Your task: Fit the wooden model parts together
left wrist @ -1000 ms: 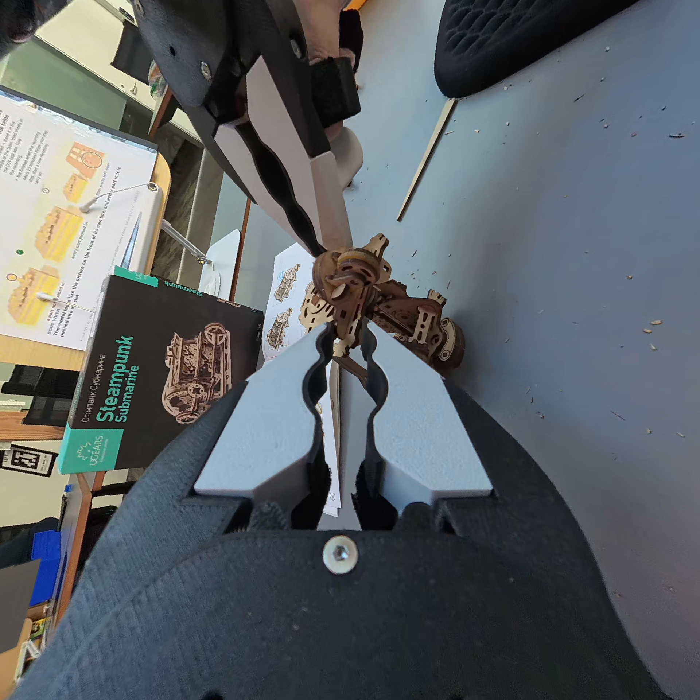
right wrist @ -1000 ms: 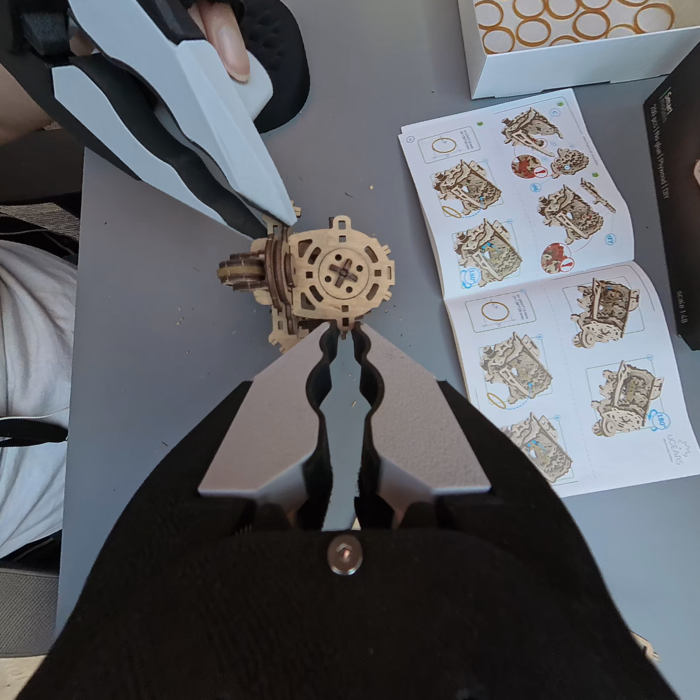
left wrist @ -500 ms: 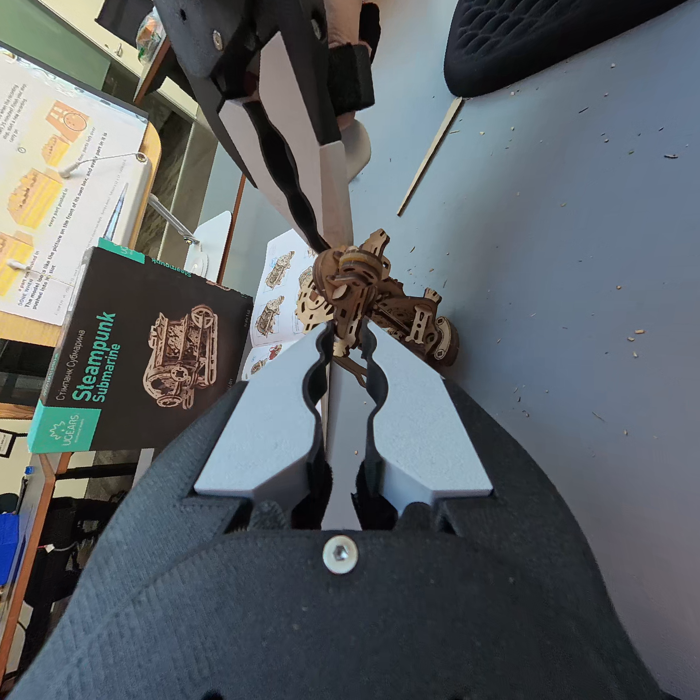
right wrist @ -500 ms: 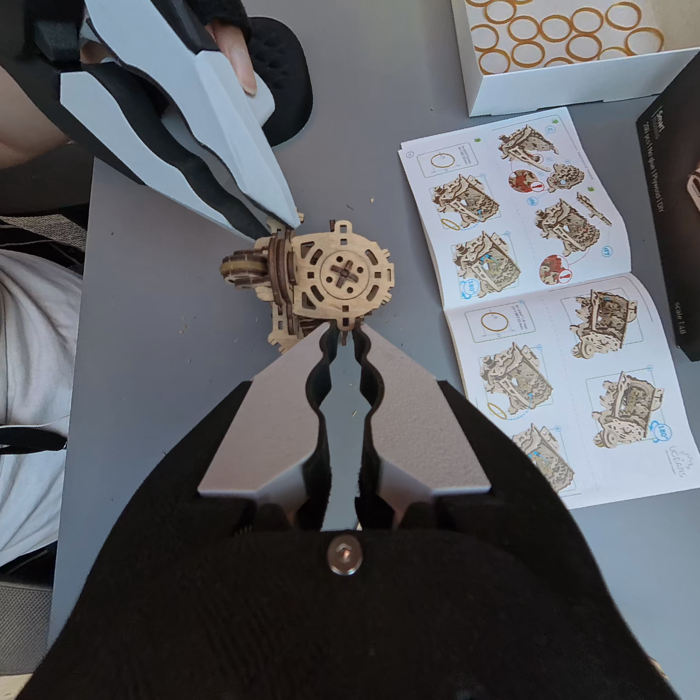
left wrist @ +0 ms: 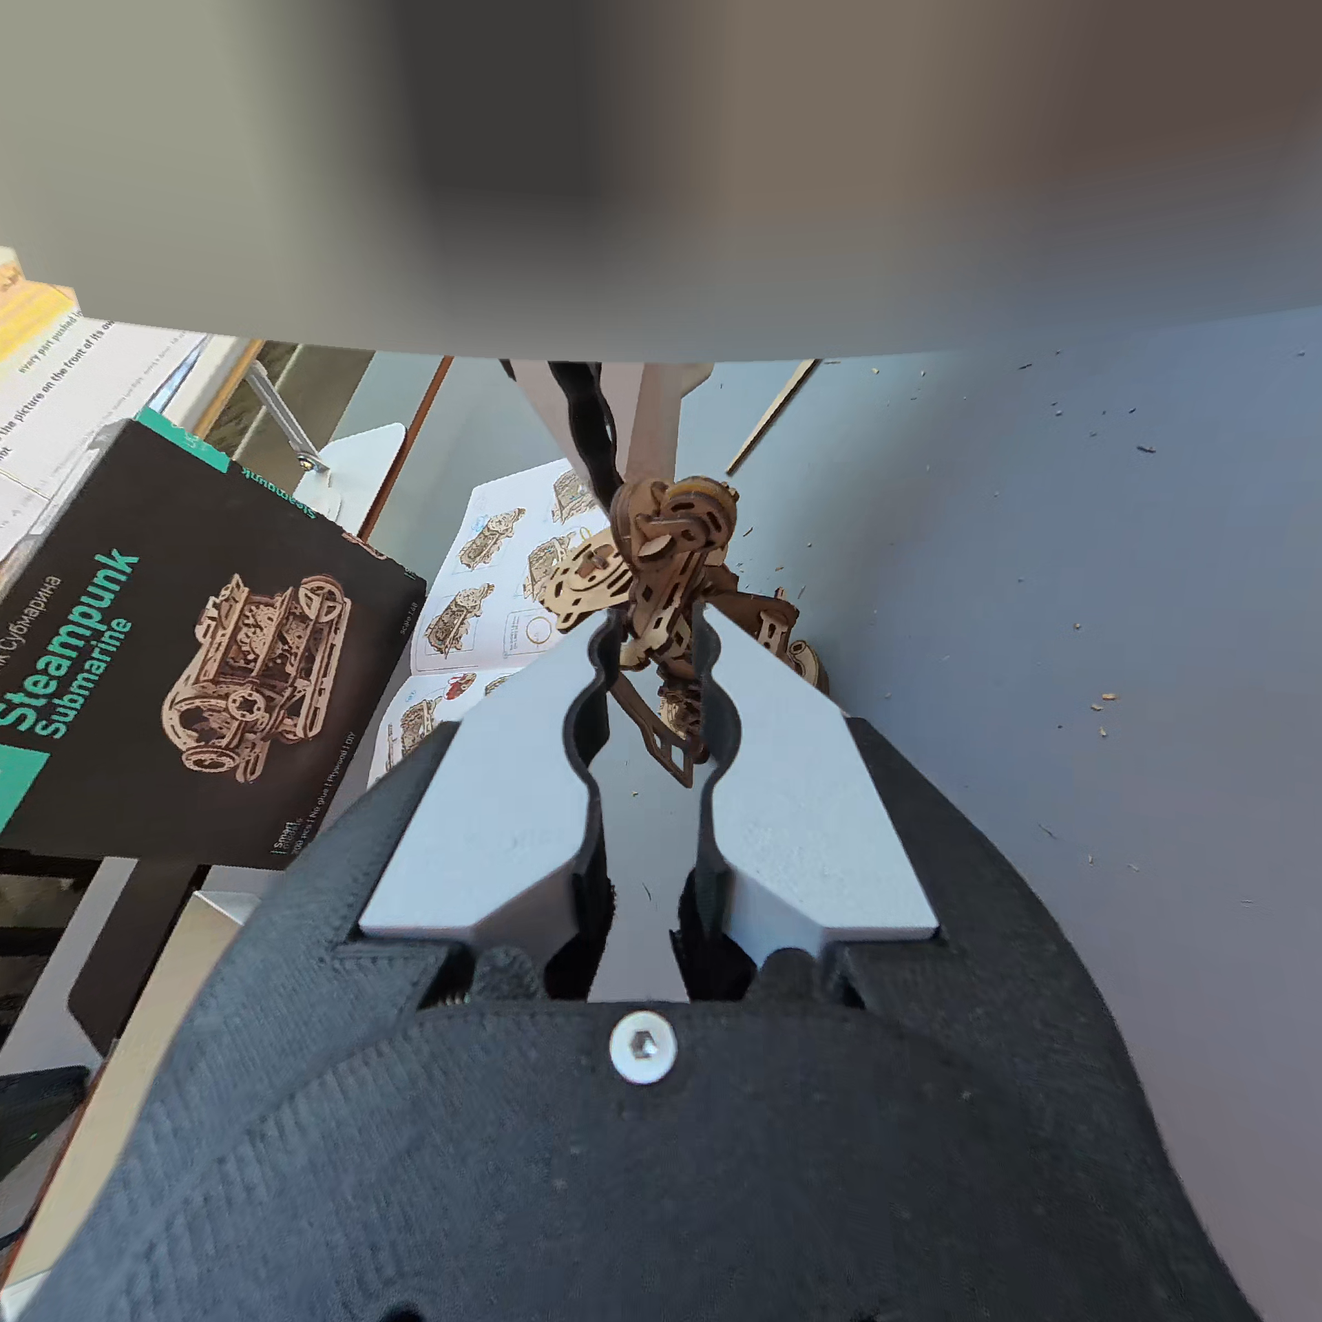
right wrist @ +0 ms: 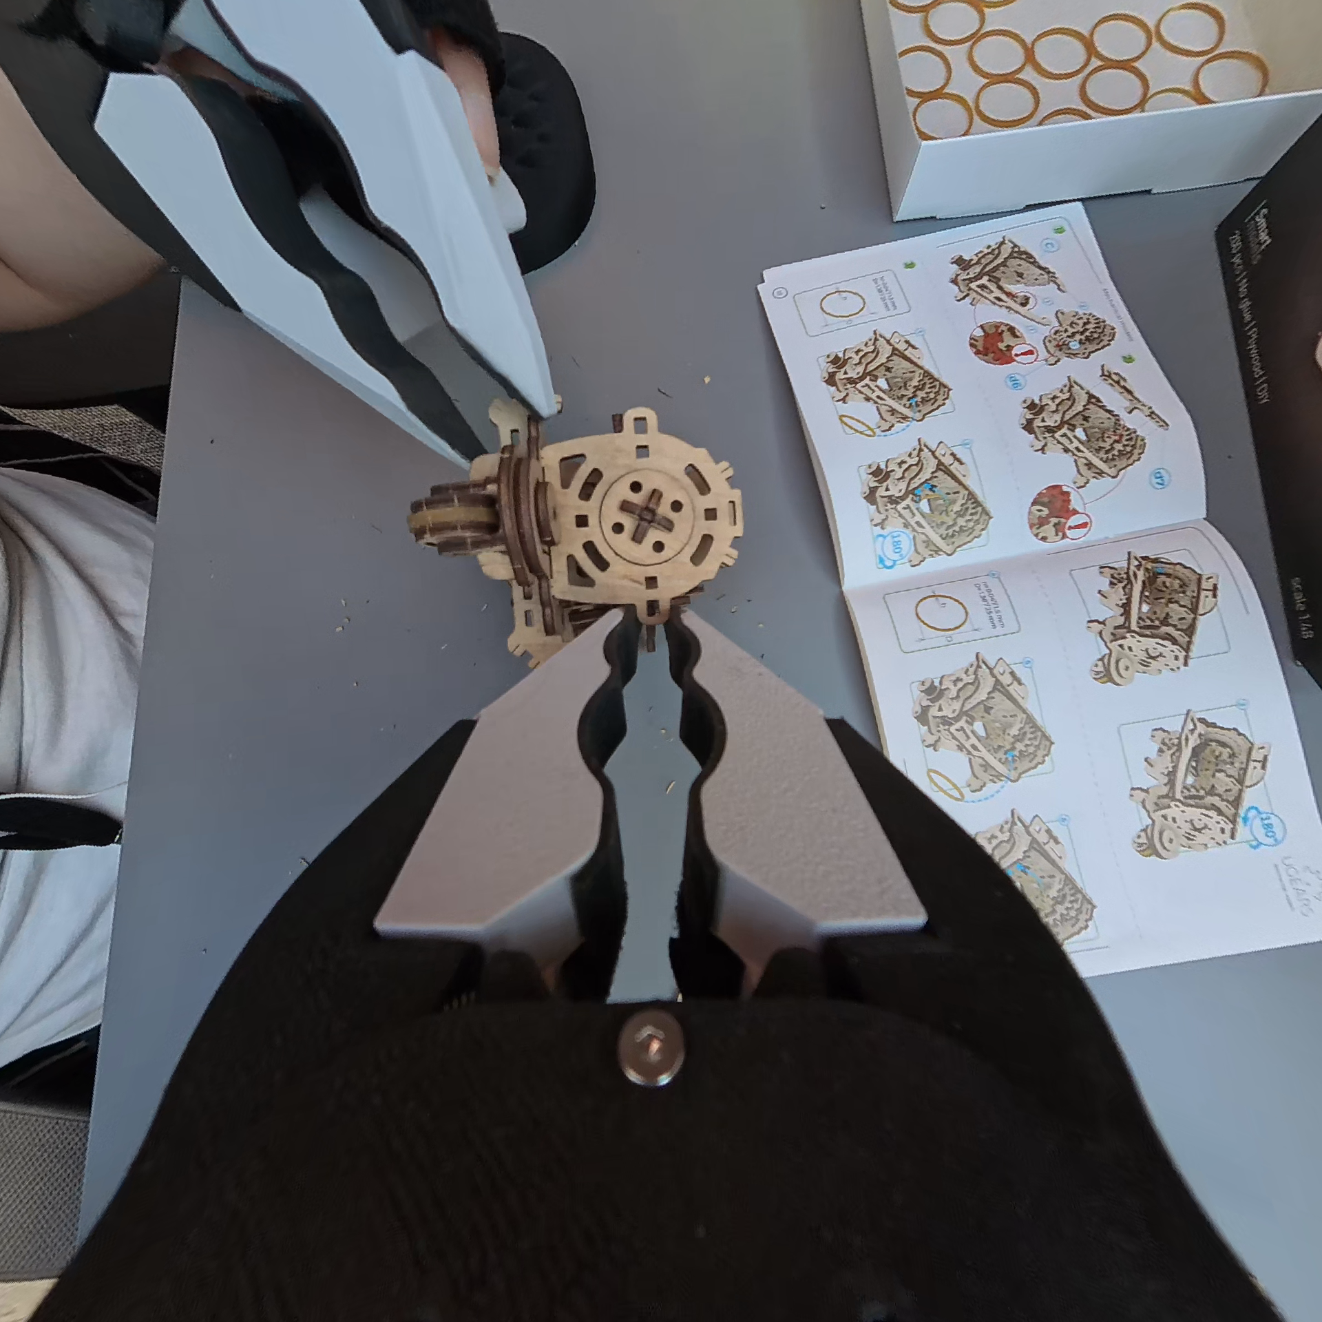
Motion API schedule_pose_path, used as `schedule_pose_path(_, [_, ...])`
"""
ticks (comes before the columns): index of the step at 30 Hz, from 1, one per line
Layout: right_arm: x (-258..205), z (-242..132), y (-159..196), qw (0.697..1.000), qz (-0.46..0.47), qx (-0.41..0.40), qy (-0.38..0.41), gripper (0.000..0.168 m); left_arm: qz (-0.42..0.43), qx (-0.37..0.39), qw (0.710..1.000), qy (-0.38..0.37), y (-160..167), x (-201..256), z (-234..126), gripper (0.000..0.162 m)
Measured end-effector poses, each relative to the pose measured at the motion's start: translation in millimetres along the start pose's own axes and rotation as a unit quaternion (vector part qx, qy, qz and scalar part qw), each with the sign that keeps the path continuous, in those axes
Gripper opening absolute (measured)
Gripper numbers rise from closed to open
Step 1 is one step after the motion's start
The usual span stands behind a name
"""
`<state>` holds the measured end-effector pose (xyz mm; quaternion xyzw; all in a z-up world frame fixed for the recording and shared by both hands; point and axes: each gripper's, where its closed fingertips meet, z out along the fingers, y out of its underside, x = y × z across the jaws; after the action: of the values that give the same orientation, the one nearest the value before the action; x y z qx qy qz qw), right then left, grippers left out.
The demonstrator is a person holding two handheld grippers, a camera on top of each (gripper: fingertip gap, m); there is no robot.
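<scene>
A light wooden model [right wrist: 629, 515] with a round slotted face and a small layered wheel on its left sits over the grey table [right wrist: 286, 644]. My right gripper [right wrist: 649, 626] is shut on a small tab at the model's near edge. My left gripper [right wrist: 511, 433] comes in from the upper left and is shut on the model's upright side plates. In the left wrist view my left gripper [left wrist: 654, 622] pinches the model [left wrist: 665, 558], with the right gripper [left wrist: 629, 465] closed on it from the far side. I cannot tell whether the model's lower end rests on the table.
An open instruction booklet [right wrist: 1001, 572] lies right of the model. A white box of tan rings [right wrist: 1073, 107] stands at the back right, and a black kit box [left wrist: 179, 644] beside the booklet. A thin wooden strip [left wrist: 772, 415] and wood crumbs lie on the table. A person's white shirt [right wrist: 57, 715] is at the left edge.
Both grippers have kept their hold on the model, which has stayed almost in place. The left gripper has swung a little around it, so the black box has slid left in its view.
</scene>
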<state>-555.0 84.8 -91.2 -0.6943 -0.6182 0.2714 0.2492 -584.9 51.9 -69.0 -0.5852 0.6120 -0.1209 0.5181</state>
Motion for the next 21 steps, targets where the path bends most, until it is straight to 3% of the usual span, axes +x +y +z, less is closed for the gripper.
schedule_pose_path(7, [0.3,-0.3,0.8,1.0,-0.003,-0.006,0.004,0.007,-0.119,0.082,0.989,0.025,-7.0,-24.4,-29.3,0.024])
schedule_pose_path(12, [0.2,-0.2,0.7,1.0,-0.002,-0.007,0.003,0.007,-0.212,0.08,0.97,0.088,8.0,-37.1,-24.3,0.025])
schedule_pose_path(21, [-0.2,-0.5,1.6,1.0,-0.001,-0.011,0.001,0.007,-0.136,0.067,0.978,0.145,3.5,-34.3,-0.9,0.026])
